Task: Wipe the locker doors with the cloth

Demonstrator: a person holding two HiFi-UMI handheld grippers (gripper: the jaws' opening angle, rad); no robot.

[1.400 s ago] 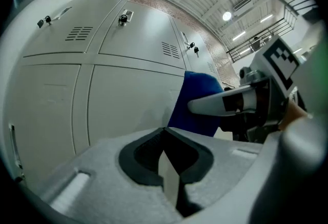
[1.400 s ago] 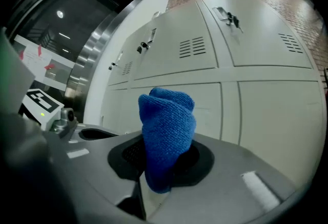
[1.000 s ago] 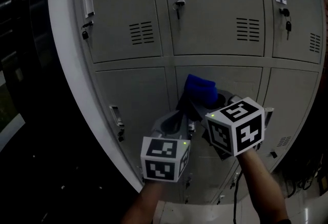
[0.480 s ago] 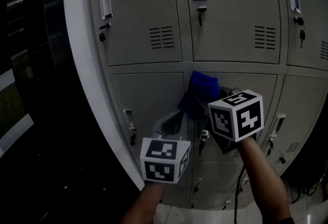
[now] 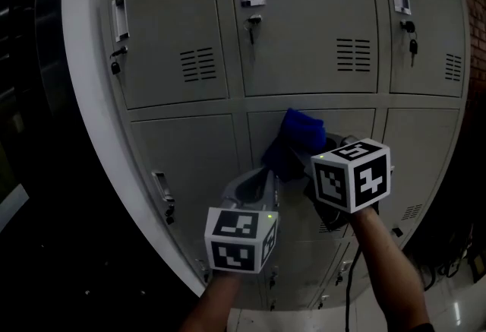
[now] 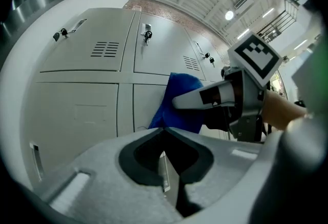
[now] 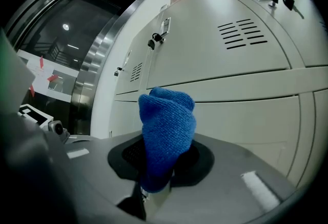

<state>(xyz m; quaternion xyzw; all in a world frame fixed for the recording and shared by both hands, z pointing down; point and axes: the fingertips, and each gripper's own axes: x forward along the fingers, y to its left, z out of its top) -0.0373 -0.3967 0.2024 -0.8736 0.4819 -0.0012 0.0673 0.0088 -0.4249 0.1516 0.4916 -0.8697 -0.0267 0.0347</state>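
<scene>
A bank of grey locker doors (image 5: 304, 26) fills the head view, with handles, keys and vent slots. My right gripper (image 7: 154, 187) is shut on a bunched blue cloth (image 7: 166, 130), which sticks up past the jaws. In the head view the blue cloth (image 5: 298, 134) is held at the top of the middle lower door (image 5: 342, 125); I cannot tell whether it touches. My left gripper (image 6: 165, 130) is shut with nothing in it and points at the lockers just left of the cloth (image 6: 177, 102). In the head view the left gripper (image 5: 262, 182) sits below and left of the cloth.
A white curved panel (image 5: 91, 140) frames the lockers on the left, with a dark area beyond it. Keys hang in the locks (image 5: 250, 23) of the upper doors. Cables (image 5: 448, 266) lie on the floor at the lower right.
The view has swung left, then right, then back left, so the lockers shift in frame. Both grippers and the cloth keep almost the same place against the middle lower door.
</scene>
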